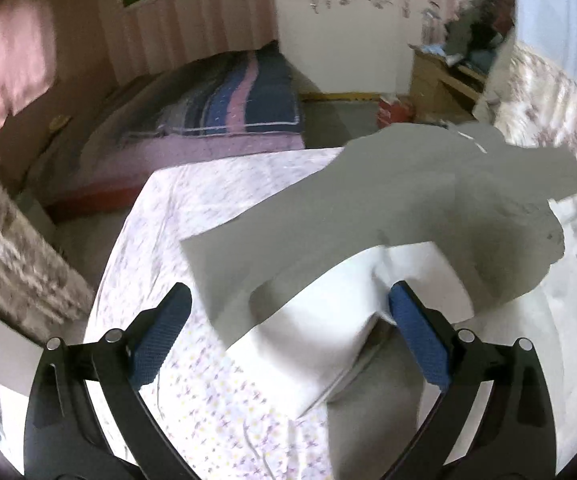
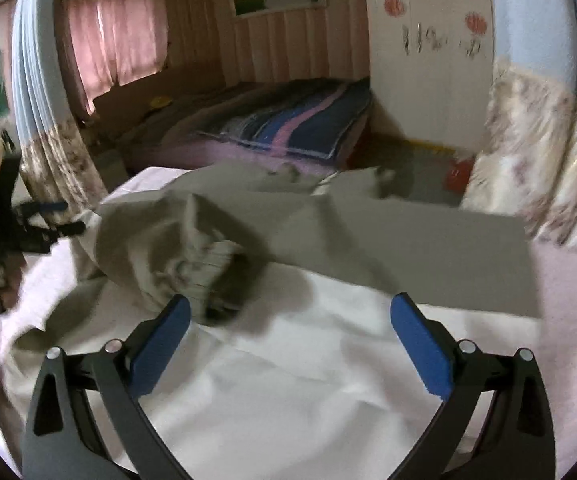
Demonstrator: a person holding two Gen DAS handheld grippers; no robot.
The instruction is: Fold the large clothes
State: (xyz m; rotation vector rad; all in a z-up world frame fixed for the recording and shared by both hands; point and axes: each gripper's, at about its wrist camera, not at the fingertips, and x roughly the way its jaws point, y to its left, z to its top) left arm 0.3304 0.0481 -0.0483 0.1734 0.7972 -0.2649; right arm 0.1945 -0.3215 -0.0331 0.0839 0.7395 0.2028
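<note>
The grey garment [image 1: 388, 216] lies spread across the near bed [image 1: 192, 208], on a sheet printed with small purple flowers. Part of it is turned over so the pale inner side [image 1: 328, 320] faces up, and a long grey edge runs diagonally over the sheet. In the right wrist view the same garment [image 2: 408, 240] shows a flat grey panel toward the right and a bunched, crumpled lump [image 2: 192, 248] toward the left, with the white inside of the cloth spreading out in front.

The left hand-held gripper [image 1: 288, 316] hovers over the folded part with its blue pads [image 1: 160, 340] spread wide; nothing is pinched between them, the cloth simply lies below. The right hand-held gripper [image 2: 290, 332] is likewise wide open over the white cloth, gripping nothing.

Beyond the bed stands a second bed with a striped blue and pink quilt [image 1: 244, 96]. Pink curtains [image 2: 116, 36] hang at the window, and a white wardrobe [image 2: 428, 60] carries red flower stickers.
</note>
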